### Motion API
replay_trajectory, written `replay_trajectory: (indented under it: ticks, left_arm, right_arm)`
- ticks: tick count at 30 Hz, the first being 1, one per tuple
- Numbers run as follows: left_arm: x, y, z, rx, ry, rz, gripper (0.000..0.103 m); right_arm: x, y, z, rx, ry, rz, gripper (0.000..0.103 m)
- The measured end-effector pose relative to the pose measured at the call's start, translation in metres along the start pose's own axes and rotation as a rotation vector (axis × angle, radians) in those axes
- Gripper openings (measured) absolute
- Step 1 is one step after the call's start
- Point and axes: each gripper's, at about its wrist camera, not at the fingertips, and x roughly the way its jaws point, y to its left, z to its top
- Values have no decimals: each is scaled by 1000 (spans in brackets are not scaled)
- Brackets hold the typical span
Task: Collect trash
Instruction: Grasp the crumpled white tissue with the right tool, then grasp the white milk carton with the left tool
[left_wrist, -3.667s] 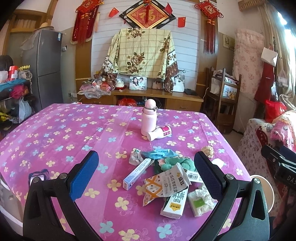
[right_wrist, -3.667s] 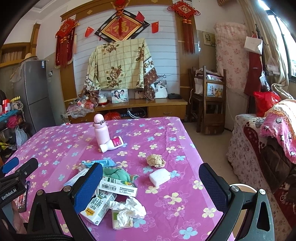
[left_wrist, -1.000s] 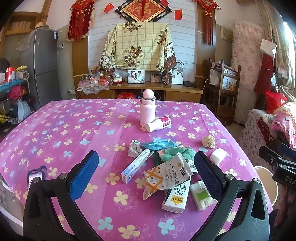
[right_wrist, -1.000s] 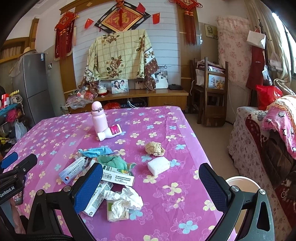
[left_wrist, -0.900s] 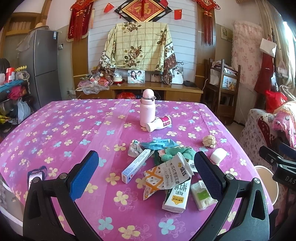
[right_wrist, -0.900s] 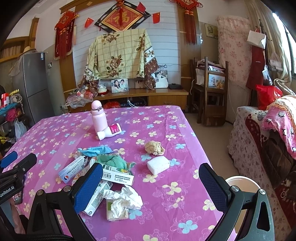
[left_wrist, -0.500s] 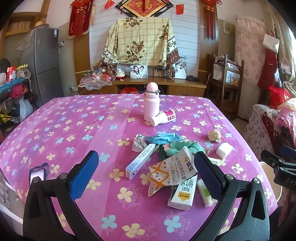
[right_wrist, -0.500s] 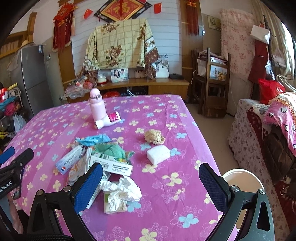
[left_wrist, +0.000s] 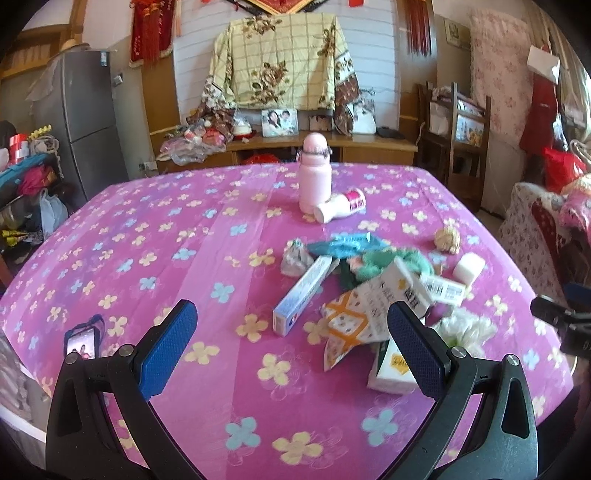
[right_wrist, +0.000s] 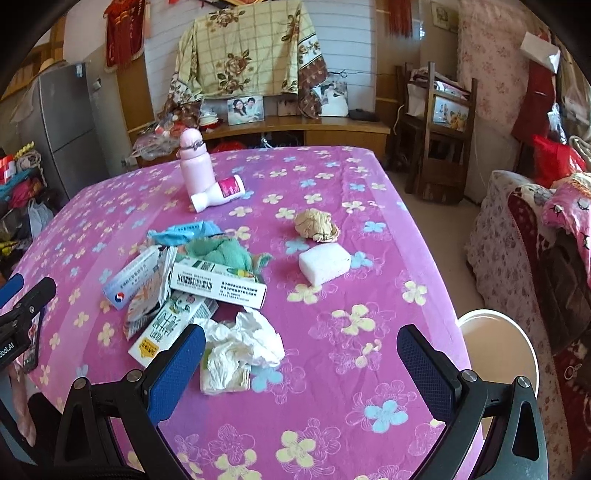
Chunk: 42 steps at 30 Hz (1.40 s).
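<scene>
My fingers' pads (right_wrist: 173, 373) are blue textured rubber on matt black plastic. The tablecloth (right_wrist: 332, 369) looks glossy, smooth. Crumpled soft tissue (right_wrist: 243, 347), printed cardboard carton (right_wrist: 218, 282), smooth pink bottle (right_wrist: 194, 164).

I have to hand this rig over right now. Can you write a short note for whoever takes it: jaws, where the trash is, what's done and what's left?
Left gripper: jaws open, empty, above the table's near edge.
Right gripper: jaws open, empty, just over the crumpled tissue.
Trash lies in a heap on the pink tablecloth: milk carton, barcode box, toothpaste box, teal wrapper, green cloth. Apart to the right: brown paper ball, white block.
White bin stands on the floor off the table's right edge.
Done: nothing visibly collected. Left: everything.
</scene>
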Motion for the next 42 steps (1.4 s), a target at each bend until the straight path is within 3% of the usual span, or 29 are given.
replay_trajectory:
  ticks: [5,15,21,23,24,25,28,36,40,42]
  left_arm:
    - [14,-1,-10,23,74,-60,102]
    - [28,-17,-29,120,122,-124,102]
    - [35,-27,-28,120,138,-187,102]
    - [37,-34,-30,136,145,-199,102]
    - [38,-37,-31,144,147,-198,102]
    - [41,-41,-31,152,152,-195,102]
    - [50,-47,-32,141,173,-209,102]
    - [71,-84,-33,162,210,-257,101]
    - [91,-101,-33,189,249,-230,85]
    - [102,-106,-32,197,259,-206,83]
  right_arm:
    - [15,-4,-4,20,46,53,101]
    - [46,17,-20,-44,140,208,76]
    - [81,22,-15,-13,178,257,74]
    - [95,18,-13,17,201,285,64]
    - [99,16,-13,31,213,306,45]
    - [106,14,-13,48,229,326,37]
    - [106,1,-13,97,192,340,30]
    - [75,-32,-14,136,108,313,28]
    - [66,-46,-18,162,97,313,28]
    - [65,-49,-20,169,94,314,28]
